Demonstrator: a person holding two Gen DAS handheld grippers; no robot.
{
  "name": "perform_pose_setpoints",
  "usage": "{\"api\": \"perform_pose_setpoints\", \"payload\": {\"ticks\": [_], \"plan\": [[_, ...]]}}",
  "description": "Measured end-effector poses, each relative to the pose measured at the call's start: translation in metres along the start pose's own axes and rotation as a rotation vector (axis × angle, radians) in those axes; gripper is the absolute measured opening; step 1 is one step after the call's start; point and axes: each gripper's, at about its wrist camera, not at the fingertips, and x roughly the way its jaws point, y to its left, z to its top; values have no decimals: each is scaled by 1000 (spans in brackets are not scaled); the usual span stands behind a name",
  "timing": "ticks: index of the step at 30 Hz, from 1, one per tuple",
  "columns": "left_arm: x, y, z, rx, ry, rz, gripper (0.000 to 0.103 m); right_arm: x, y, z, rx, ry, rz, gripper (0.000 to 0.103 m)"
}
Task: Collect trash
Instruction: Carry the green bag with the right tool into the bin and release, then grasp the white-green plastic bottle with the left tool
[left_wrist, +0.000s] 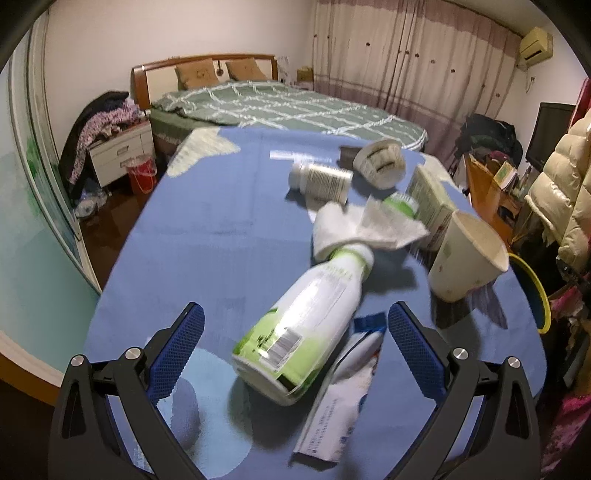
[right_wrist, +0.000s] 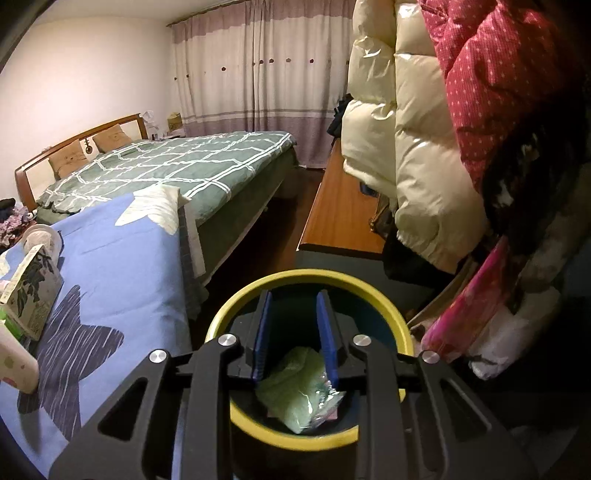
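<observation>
One green bag (right_wrist: 301, 391) already lies in my bin (right_wrist: 384, 306); my right tool (right_wrist: 295, 326) hangs narrow and empty above it. My left tool (left_wrist: 295, 325) gapes wide around the bottle (left_wrist: 301, 325); cups, tissue and boxes remain on the bench (left_wrist: 221, 229).

Bottle (left_wrist: 304, 325) on table (left_wrist: 221, 236), cup (left_wrist: 467, 254) right, bin (right_wrist: 310, 280) beside

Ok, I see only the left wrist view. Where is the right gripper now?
Observer: The right gripper is over the bin, fingers pointing into it.
Operator: Does it hold something?
Observer: It seems not; the jaws stand apart.
Operator: Is the bin empty?
Observer: No, a green bag lies inside, below the fingers.
</observation>
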Motion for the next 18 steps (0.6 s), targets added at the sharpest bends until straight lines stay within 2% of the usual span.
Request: {"api": "perform_pose_setpoints", "payload": {"ticks": [8, 13, 18], "plan": [[22, 6, -10, 17, 47, -44, 94, 2, 10, -10, -11, 21, 30, 25], [30, 5, -16, 63, 74, -60, 85, 1, 12, -13, -10, 26, 45, 25], [33, 14, -20, 68, 73, -132, 75, 1, 13, -14, -7, 31, 63, 25]]}}
